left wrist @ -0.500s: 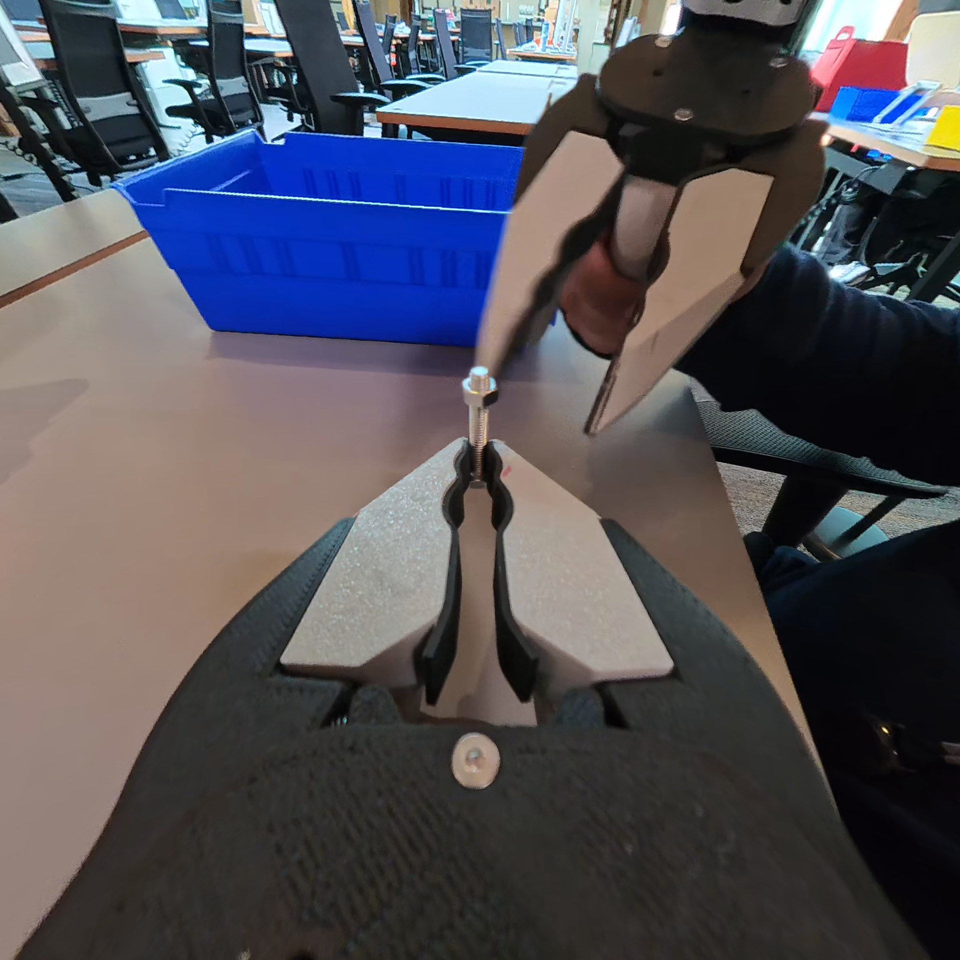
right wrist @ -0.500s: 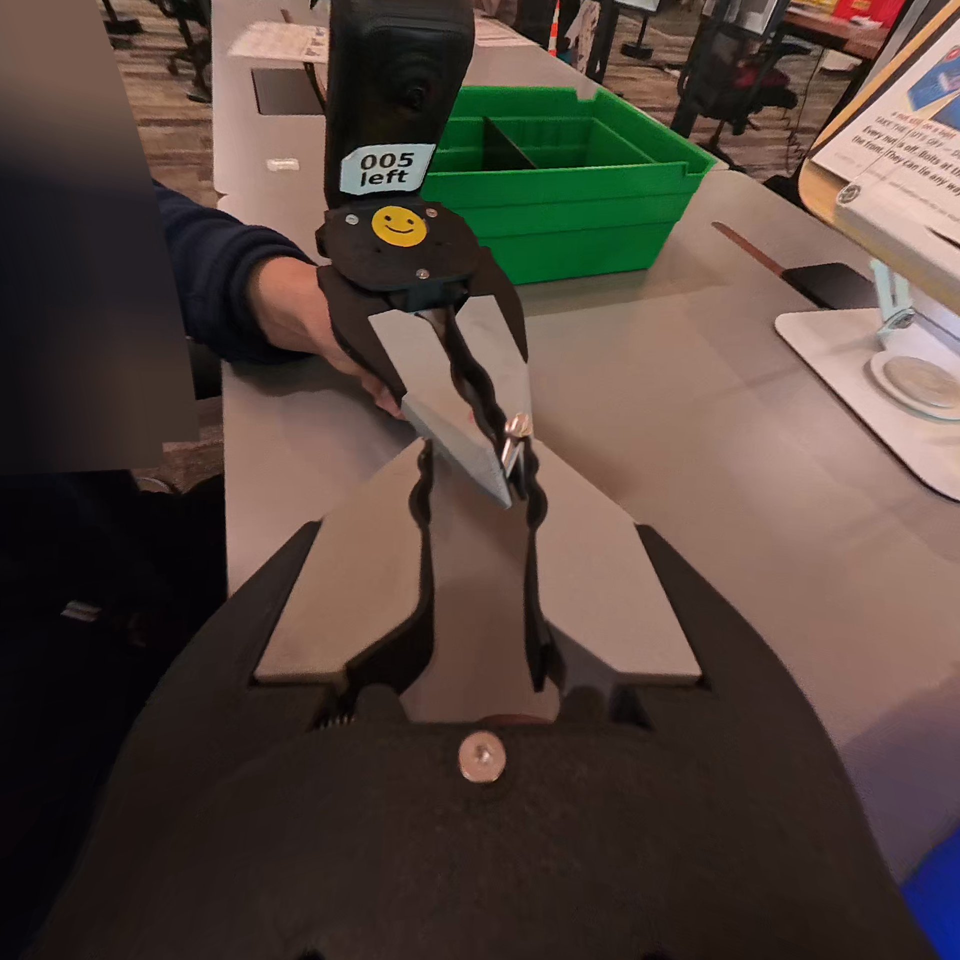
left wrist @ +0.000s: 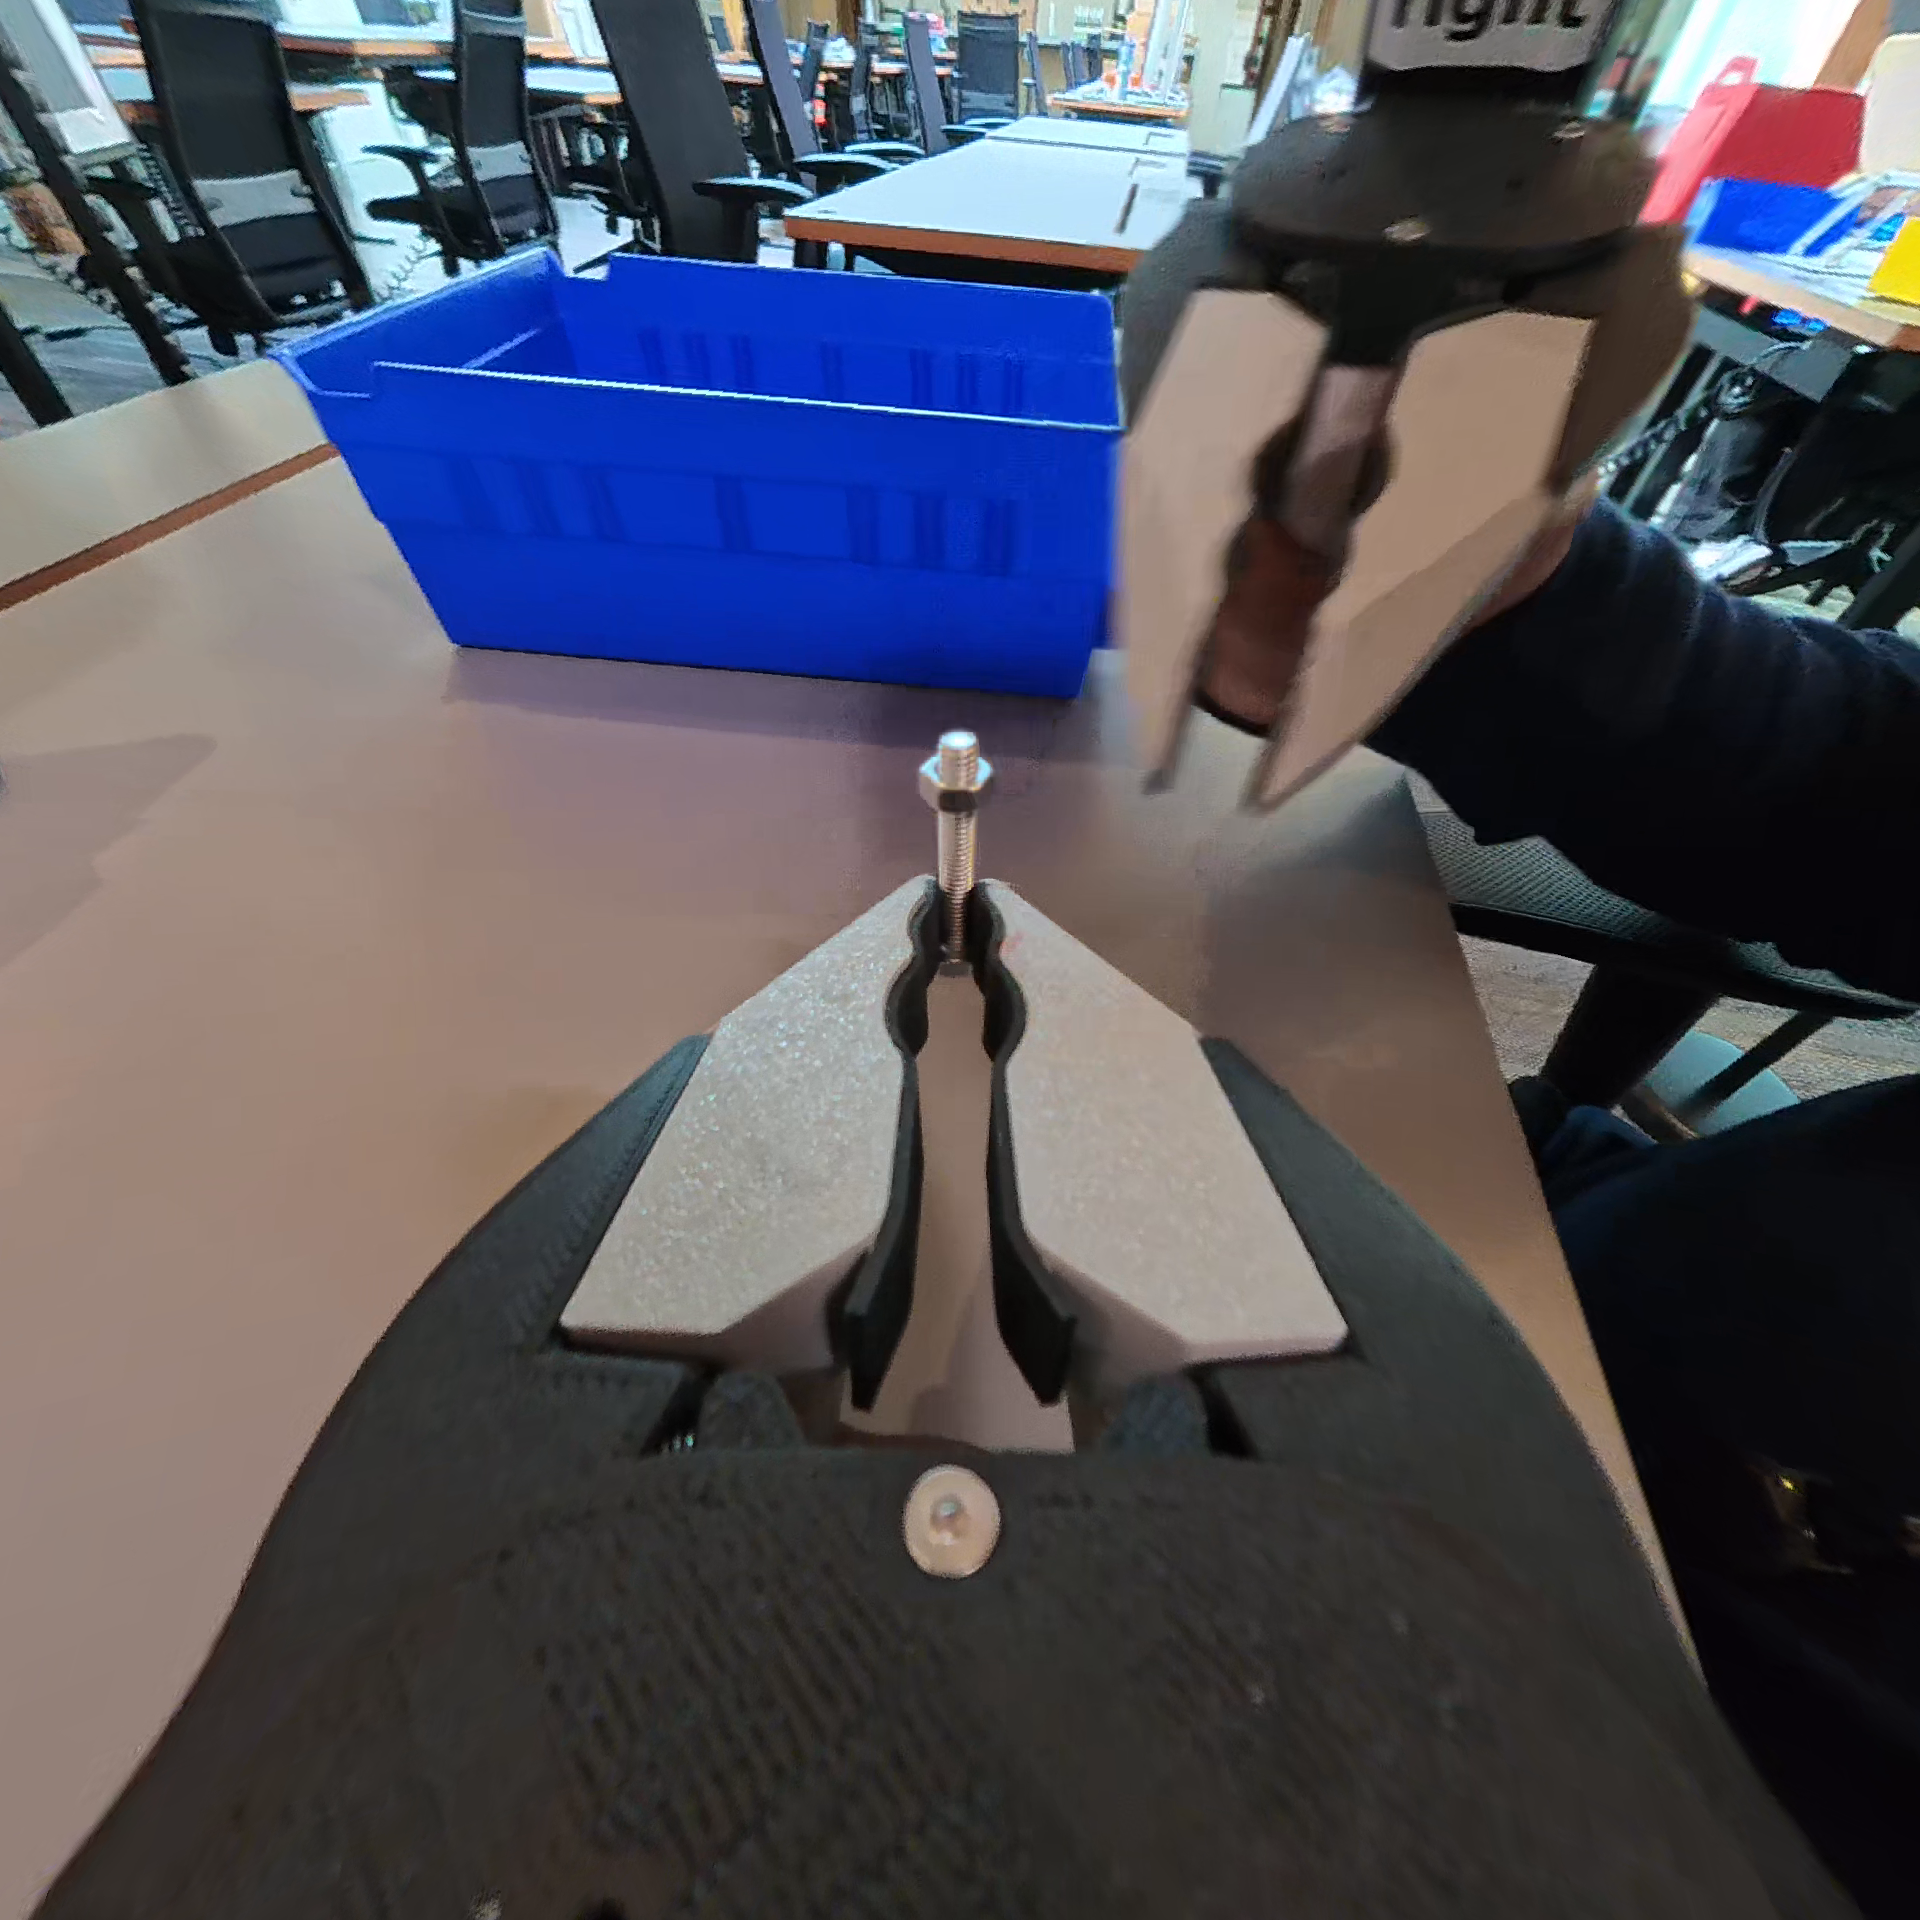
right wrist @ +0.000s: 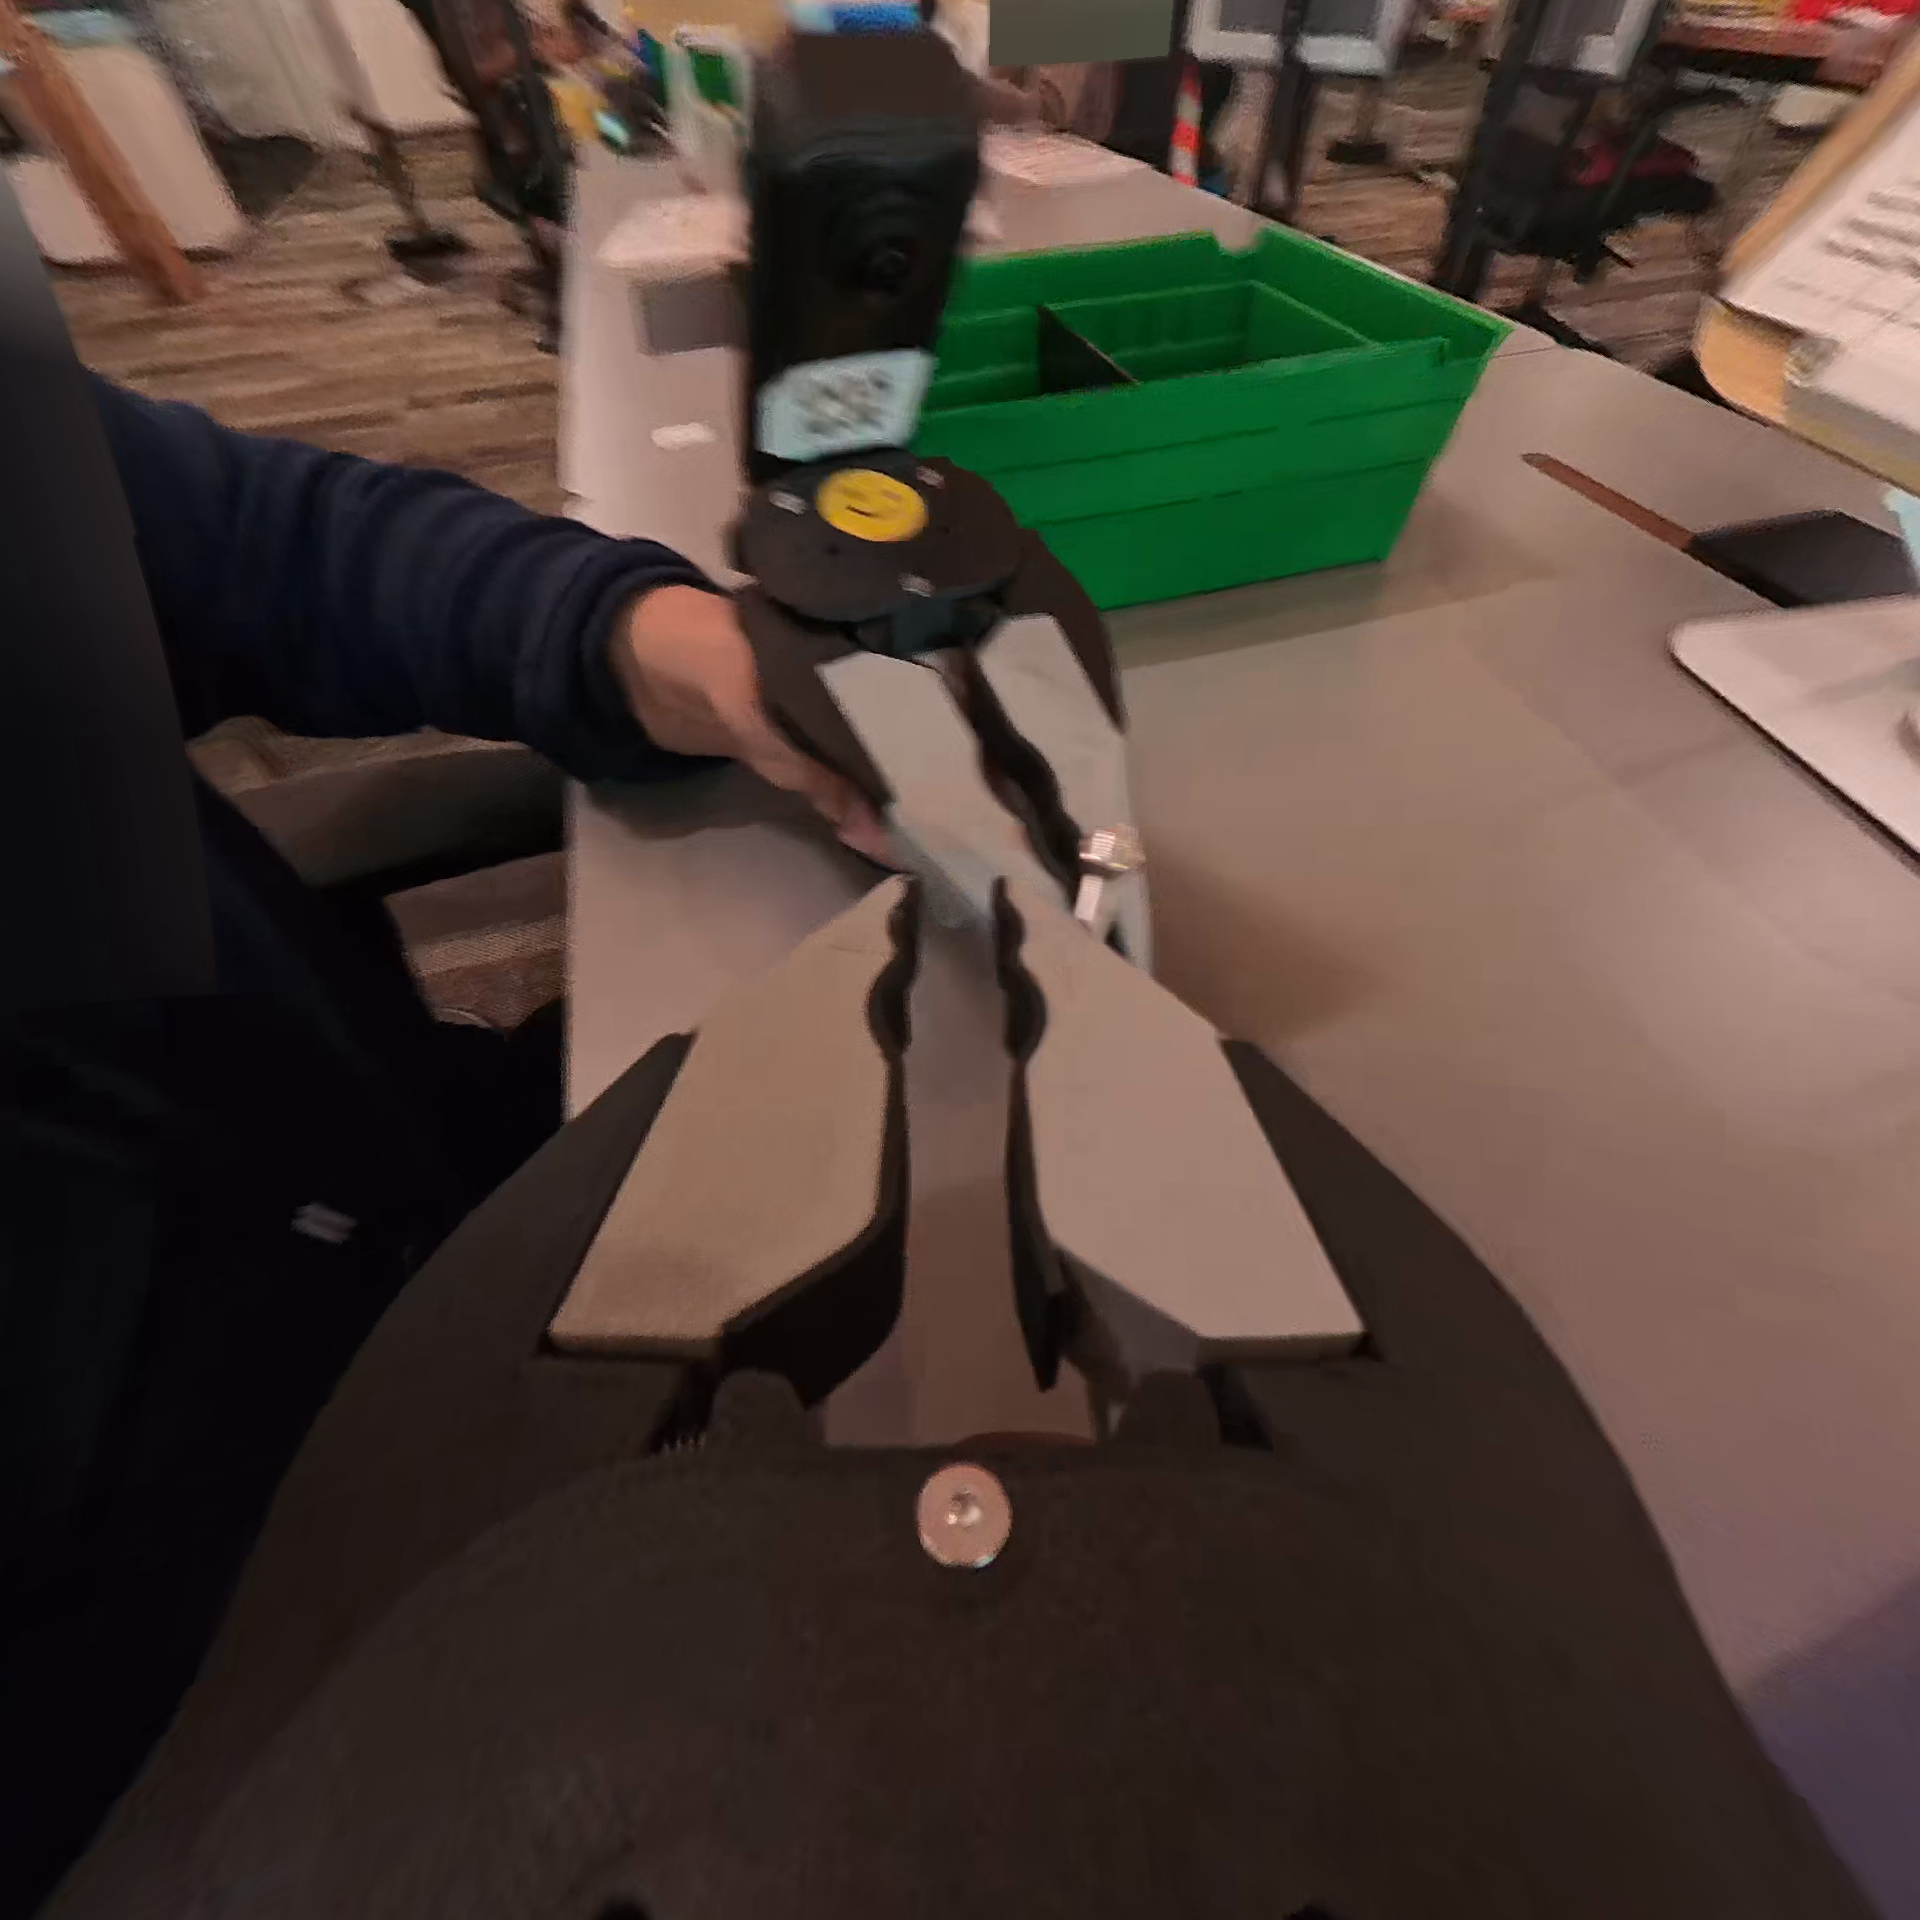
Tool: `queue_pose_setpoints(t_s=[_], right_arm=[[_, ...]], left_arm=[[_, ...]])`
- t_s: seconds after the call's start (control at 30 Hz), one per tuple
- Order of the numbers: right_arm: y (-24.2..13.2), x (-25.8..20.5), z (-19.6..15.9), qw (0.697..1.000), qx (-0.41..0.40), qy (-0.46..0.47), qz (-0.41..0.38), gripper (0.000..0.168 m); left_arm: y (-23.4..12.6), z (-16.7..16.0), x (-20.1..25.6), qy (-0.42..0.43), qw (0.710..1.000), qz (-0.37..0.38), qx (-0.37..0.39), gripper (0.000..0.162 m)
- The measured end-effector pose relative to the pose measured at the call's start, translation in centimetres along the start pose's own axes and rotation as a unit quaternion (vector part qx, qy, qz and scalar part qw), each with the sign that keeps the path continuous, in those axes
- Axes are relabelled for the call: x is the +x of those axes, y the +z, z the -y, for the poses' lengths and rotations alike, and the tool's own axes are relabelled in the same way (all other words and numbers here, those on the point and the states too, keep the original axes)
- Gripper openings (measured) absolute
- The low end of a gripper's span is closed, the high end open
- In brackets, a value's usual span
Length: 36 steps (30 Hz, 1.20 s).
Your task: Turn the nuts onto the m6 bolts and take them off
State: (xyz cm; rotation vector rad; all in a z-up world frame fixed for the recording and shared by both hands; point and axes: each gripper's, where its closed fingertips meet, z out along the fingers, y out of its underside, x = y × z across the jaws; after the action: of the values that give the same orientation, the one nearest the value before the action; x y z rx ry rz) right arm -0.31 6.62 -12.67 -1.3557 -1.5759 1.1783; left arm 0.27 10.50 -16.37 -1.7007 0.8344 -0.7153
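My left gripper point(left wrist: 954, 914) is shut on a silver M6 bolt point(left wrist: 954, 862) near its head and holds it upright above the table. A hex nut point(left wrist: 955, 781) sits near the bolt's top end, with a bit of thread above it. My right gripper point(left wrist: 1205, 784) hangs to the right of the nut, apart from it, its fingers a small gap apart and empty. In the right wrist view my right gripper point(right wrist: 954, 888) is open and empty, and the left gripper point(right wrist: 1081, 883) with the bolt and nut point(right wrist: 1110, 850) shows just beyond its right fingertip.
A blue bin point(left wrist: 727, 499) stands on the table behind the bolt. A green divided bin point(right wrist: 1195, 447) stands on the far side in the right wrist view. A white stand base point(right wrist: 1808, 696) and a black pad point(right wrist: 1808, 566) lie at the right. A person's sleeves and hands hold both grippers. Across from one pair of fingers to the other is roughly 5 centimetres.
My right gripper has drawn back from the nut, up and to the right, and its fingers have closed in somewhat. The left gripper still holds the bolt upright.
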Motion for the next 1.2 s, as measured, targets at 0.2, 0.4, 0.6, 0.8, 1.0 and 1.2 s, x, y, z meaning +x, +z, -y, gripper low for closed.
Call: queue_pose_setpoints(t_s=[0.2, 0.4, 0.6, 0.8, 1.0, 1.2], right_arm=[[-1.2, 3.1, 1.4, 0.996, 0.049, 0.051, -0.062, 0.032], [0.9, 1.0, -0.2, 0.998, 0.014, 0.062, -0.002, 0.036], [-1.6, 1.1, 1.4, 0.993, 0.08, 0.089, 0.012, 0.029], [1.8, 0.8, 0.0, 0.996, 0.027, 0.083, 0.024, 0.046], [-1.9, -1.8, 1.2, 0.995, 0.062, 0.06, 0.048, 0.008], [1.2, 3.3, 0.2, 0.994, 0.03, 0.082, -0.064, 0.031]], left_arm=[[0.1, 0.3, 1.5, 0.009, 0.999, -0.035, 0.009, 0.003], [0.1, 0.1, 0.8, 0.006, 1.0, -0.019, 0.003, 0.003], [-0.1, 0.3, 0.6, -0.005, 1.0, -0.024, 0.011, 0.003], [0.1, 0.0, 0.6, 0.007, 1.0, -0.013, 0.001, 0.003], [-0.6, -0.1, -1.8, -0.046, 0.999, 0.017, 0.004, 0.003], [-0.1, 0.1, -0.2, -0.009, 1.0, 0.0, 0.002, 0.003]])
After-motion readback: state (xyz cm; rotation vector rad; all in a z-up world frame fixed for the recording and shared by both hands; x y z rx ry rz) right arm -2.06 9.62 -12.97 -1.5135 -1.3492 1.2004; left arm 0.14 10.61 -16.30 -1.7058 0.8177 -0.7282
